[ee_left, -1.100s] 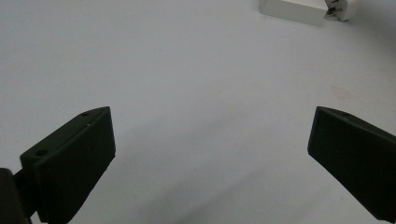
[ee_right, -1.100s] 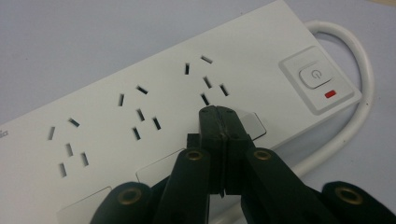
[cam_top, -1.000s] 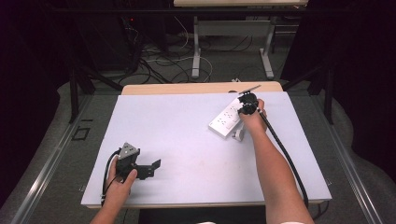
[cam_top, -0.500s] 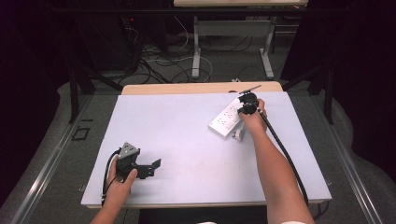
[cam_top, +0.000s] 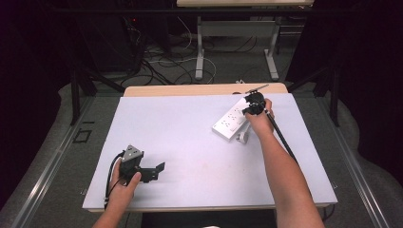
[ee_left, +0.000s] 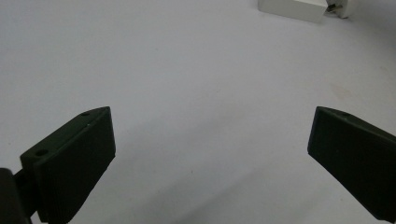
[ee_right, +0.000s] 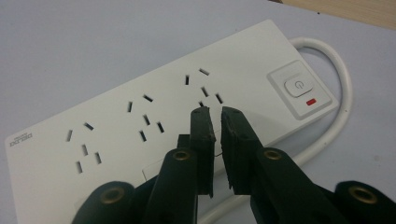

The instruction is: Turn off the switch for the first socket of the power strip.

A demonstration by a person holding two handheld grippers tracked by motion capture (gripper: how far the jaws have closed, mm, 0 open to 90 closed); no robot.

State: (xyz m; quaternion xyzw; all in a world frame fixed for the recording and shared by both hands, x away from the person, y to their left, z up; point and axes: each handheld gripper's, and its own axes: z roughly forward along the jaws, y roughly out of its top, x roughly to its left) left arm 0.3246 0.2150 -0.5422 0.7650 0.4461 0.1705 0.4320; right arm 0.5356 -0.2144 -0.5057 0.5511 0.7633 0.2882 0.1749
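Note:
A white power strip [cam_top: 231,122] lies at an angle at the far right of the white table top [cam_top: 190,128]. My right gripper [cam_top: 250,102] hovers just over its switch end. In the right gripper view the strip [ee_right: 116,126] shows several sockets and a power button [ee_right: 299,86] with a red mark. There the gripper [ee_right: 215,114] is shut, with only a thin slit between its jaws and nothing in them. My left gripper [cam_top: 159,172] rests low at the near left, far from the strip. It stands open [ee_left: 210,140] over bare table, with the strip's end [ee_left: 292,7] far off.
The strip's white cable [ee_right: 336,112] loops round its switch end, and a white plug [cam_top: 243,137] lies by its near side. A wooden edge [cam_top: 190,90] runs along the back of the table. Desk legs and cables [cam_top: 199,52] are on the floor beyond.

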